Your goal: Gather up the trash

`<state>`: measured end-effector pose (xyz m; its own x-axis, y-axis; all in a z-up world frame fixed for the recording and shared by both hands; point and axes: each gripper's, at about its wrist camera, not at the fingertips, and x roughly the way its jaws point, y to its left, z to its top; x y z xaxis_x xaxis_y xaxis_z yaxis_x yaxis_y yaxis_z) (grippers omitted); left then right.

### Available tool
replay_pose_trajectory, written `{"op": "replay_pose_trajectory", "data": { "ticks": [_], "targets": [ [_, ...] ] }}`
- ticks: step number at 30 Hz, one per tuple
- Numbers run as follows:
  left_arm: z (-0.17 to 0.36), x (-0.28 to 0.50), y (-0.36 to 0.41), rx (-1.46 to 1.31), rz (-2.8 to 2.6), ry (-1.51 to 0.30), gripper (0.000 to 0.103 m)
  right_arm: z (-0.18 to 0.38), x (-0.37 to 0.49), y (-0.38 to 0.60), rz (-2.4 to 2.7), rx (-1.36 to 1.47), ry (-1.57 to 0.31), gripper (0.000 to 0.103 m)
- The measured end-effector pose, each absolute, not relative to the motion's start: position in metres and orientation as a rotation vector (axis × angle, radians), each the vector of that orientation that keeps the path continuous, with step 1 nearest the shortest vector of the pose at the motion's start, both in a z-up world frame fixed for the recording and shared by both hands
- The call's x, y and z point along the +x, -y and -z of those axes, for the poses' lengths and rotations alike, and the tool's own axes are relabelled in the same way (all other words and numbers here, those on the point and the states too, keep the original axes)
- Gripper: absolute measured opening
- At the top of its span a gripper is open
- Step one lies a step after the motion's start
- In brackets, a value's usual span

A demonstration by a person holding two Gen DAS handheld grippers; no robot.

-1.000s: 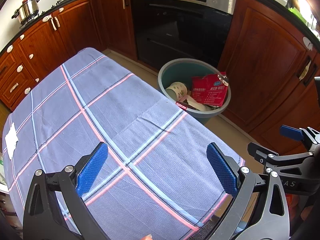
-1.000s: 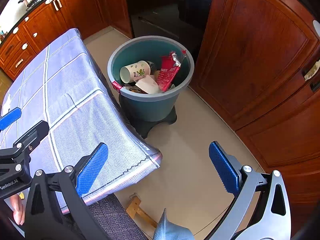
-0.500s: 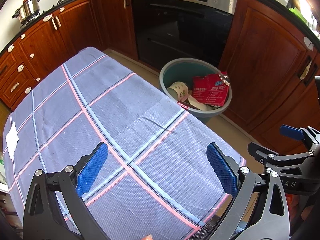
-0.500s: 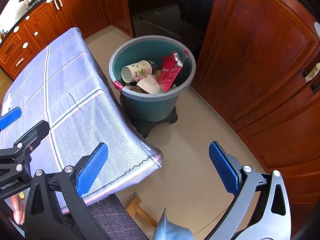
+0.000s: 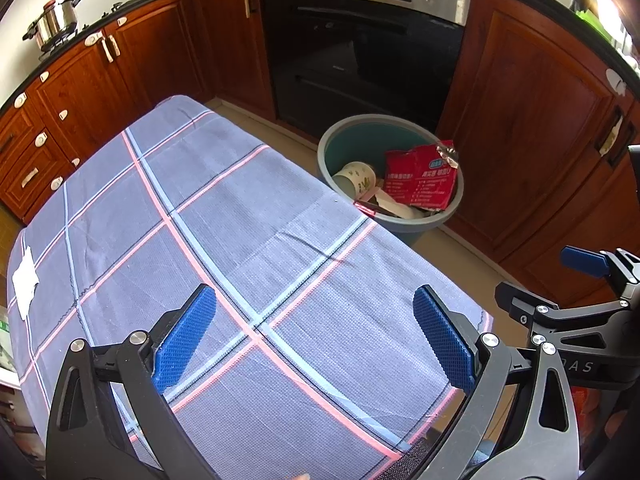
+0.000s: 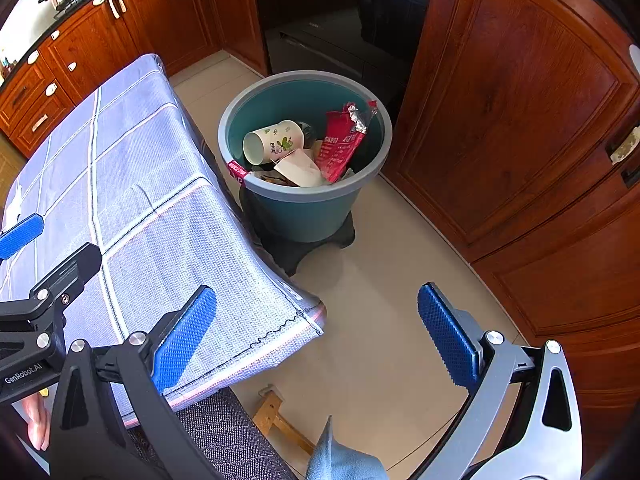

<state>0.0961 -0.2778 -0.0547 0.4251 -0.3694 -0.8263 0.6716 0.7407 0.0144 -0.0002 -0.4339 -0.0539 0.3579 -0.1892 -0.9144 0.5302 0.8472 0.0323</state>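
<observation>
A teal trash bin (image 6: 312, 204) stands on the floor beyond the table's right end; it also shows in the left wrist view (image 5: 424, 224). It holds a paper cup (image 6: 276, 142), a red snack bag (image 6: 344, 140) and other scraps. A white scrap of paper (image 5: 25, 282) lies on the table's far left edge. My left gripper (image 5: 316, 332) is open and empty above the checked tablecloth (image 5: 224, 216). My right gripper (image 6: 320, 336) is open and empty over the table's corner and the floor.
Wooden cabinets (image 5: 532, 128) and a black oven (image 5: 360, 60) ring the floor behind the bin. A pot (image 5: 54, 20) sits on the counter at the far left. A padded chair seat (image 6: 228, 436) and a blue cloth (image 6: 340, 460) lie below the right gripper.
Both views have shifted slightly; the bin sits a little farther right and lower in them. Both grippers stay open and empty.
</observation>
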Motion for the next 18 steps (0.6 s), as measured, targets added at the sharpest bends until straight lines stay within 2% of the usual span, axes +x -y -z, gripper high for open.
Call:
{"op": "replay_pose_trajectory", "data": {
  "ticks": [18],
  "targets": [
    [0.0599, 0.0993, 0.2727, 0.375, 0.658, -0.939, 0.099, 0.0558, 0.0003, 0.4325, 0.476, 0.341, -1.115, 0.097]
  ]
}}
